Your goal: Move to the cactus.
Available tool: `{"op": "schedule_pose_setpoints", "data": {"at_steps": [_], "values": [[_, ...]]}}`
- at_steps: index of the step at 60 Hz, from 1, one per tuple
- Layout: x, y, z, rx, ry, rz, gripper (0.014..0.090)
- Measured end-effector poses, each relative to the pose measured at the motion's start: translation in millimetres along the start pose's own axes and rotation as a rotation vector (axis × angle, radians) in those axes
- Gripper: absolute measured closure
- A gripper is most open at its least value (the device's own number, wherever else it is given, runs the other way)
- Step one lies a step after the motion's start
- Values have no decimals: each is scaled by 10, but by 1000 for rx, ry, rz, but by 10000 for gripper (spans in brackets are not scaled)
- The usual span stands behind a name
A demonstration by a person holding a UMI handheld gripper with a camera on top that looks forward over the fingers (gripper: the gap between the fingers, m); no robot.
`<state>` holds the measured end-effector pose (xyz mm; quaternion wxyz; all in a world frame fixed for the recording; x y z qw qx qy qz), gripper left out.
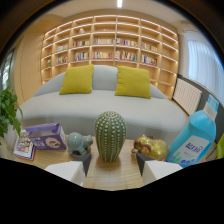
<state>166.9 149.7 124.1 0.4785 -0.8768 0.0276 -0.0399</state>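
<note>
The cactus point(110, 135) is a green ribbed dome dotted with pale spots, standing upright on a wooden table point(107, 175). It sits just ahead of my gripper point(113, 161), centred on the gap between the two fingers. The dark fingertips point(86, 160) flank its base with space at both sides. My gripper is open and holds nothing.
A pale teal figurine point(77, 143) stands left of the cactus and a yellow figurine point(150, 146) right of it. A blue bottle point(192, 139) stands at the right, a purple box point(46, 136) and booklets at the left. Behind are a grey sofa point(100, 107) and bookshelves.
</note>
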Motion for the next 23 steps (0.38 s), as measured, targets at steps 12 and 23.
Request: {"op": "schedule_pose_setpoints", "data": {"at_steps": [12, 23], "values": [[-1, 16, 60, 2, 0, 6, 190], [-35, 40, 47, -10, -9, 8, 190]]}}
